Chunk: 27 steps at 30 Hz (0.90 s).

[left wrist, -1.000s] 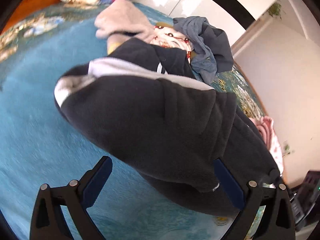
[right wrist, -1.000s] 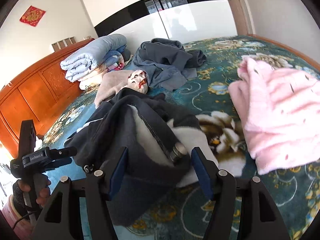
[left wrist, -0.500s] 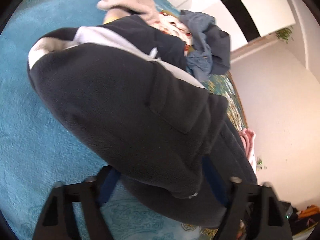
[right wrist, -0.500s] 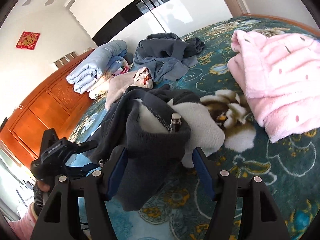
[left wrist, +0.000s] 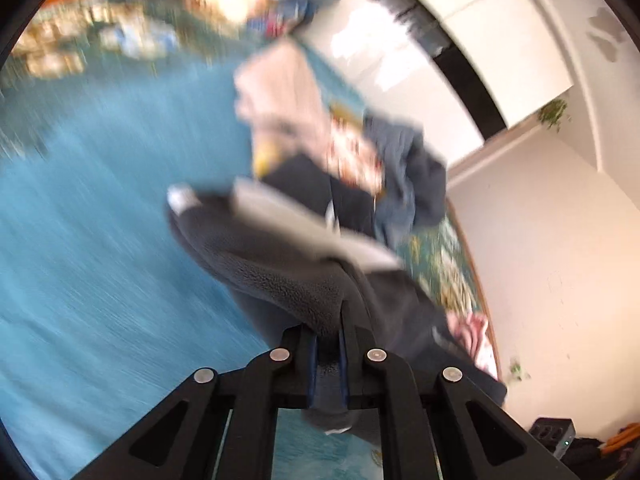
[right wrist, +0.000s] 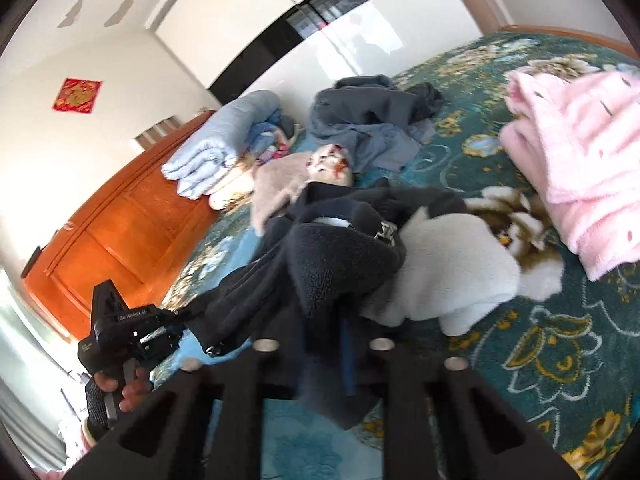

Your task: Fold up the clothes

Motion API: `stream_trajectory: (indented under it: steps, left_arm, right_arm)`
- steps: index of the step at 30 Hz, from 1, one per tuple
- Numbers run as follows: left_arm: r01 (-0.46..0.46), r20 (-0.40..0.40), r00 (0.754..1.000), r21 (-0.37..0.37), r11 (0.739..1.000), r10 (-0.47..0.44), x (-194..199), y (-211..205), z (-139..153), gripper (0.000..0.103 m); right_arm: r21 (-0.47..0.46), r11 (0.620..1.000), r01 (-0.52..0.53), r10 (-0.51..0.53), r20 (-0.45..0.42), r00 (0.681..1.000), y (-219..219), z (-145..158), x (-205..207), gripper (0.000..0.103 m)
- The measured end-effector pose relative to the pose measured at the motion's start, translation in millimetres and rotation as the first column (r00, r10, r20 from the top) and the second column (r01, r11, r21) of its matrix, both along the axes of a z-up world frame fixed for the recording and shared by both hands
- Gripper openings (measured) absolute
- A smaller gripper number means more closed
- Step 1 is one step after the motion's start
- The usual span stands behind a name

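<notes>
Your left gripper [left wrist: 328,354] and right gripper [right wrist: 323,354] both pinch the dark fleece [right wrist: 340,264]; the left gripper's white label is too blurred to read.

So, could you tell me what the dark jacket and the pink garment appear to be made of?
Dark jacket: apparently charcoal fleece, with a nubbly matte pile outside and a white fluffy lining. Pink garment: probably plush fleece, given its fuzzy, soft-edged nap with small dark specks.
</notes>
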<state>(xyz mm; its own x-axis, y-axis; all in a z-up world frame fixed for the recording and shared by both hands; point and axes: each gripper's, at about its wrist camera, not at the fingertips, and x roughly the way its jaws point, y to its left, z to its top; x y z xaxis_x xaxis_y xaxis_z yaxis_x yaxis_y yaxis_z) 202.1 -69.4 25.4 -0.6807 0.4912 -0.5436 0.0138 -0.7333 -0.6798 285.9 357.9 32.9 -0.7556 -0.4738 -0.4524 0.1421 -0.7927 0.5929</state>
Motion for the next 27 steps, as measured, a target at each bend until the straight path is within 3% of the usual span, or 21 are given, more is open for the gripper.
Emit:
stream_trajectory:
  steps: [3,5,9,11,13,15,17,18,22,24,27]
  left_arm:
    - [-0.092,-0.028,0.995,-0.039,0.995,0.091,14.3,-39.1,8.9,0.008]
    - [-0.138,-0.009,0.99,-0.04,0.99,0.137,20.9,-62.4,1.9,0.008]
    - [-0.171,0.034,0.984,-0.059,0.984,0.173,26.6,-84.4,-11.5,0.008]
    - [-0.176,0.046,0.983,-0.078,0.981,0.18,26.4,-89.1,-13.9,0.008]
    - [-0.181,0.058,0.981,-0.096,0.979,0.187,26.1,-93.9,-16.4,0.009]
    - [-0.186,0.069,0.978,-0.115,0.976,0.194,25.9,-98.6,-18.8,0.009]
    - [-0.19,0.08,0.976,-0.133,0.973,0.202,25.6,-103.4,-21.3,0.011]
    - [-0.192,0.086,0.975,-0.143,0.971,0.206,25.5,-105.7,-22.5,0.012]
    - [-0.2,0.108,0.969,-0.18,0.963,0.221,25.0,-115.2,-27.4,0.026]
    - [-0.138,0.074,0.984,-0.24,0.961,0.16,11.5,-91.5,-20.2,0.04]
    - [-0.03,0.017,0.999,-0.345,0.938,0.038,-13.1,-46.8,-6.4,0.054]
  right_arm:
    - [0.008,0.99,-0.139,0.139,-0.061,0.988,-18.3,10.6,9.0,0.007]
    - [0.044,0.967,-0.251,0.254,-0.075,0.964,-37.5,12.9,14.6,0.007]
    - [0.122,0.894,-0.431,0.439,-0.044,0.898,-72.9,7.4,22.9,0.007]
    - [0.147,0.88,-0.451,0.456,0.003,0.89,-79.0,-0.6,22.2,0.009]
    - [0.158,0.887,-0.434,0.436,0.024,0.9,-74.9,-2.5,21.3,0.009]
    - [0.15,0.902,-0.404,0.41,-0.006,0.912,-62.2,4.2,24.0,0.02]
    - [0.117,0.919,-0.377,0.385,-0.058,0.921,-43.0,14.5,28.0,0.057]
    - [0.102,0.928,-0.358,0.367,-0.087,0.926,-32.2,19.6,27.6,0.064]
    - [0.131,0.972,-0.196,0.212,-0.12,0.97,3.4,26.7,16.4,0.069]
    - [0.194,0.98,-0.052,0.066,-0.067,0.996,19.0,13.9,-0.7,0.069]
    - [0.255,0.966,0.047,-0.05,0.005,0.999,29.3,-10.0,-24.8,0.069]
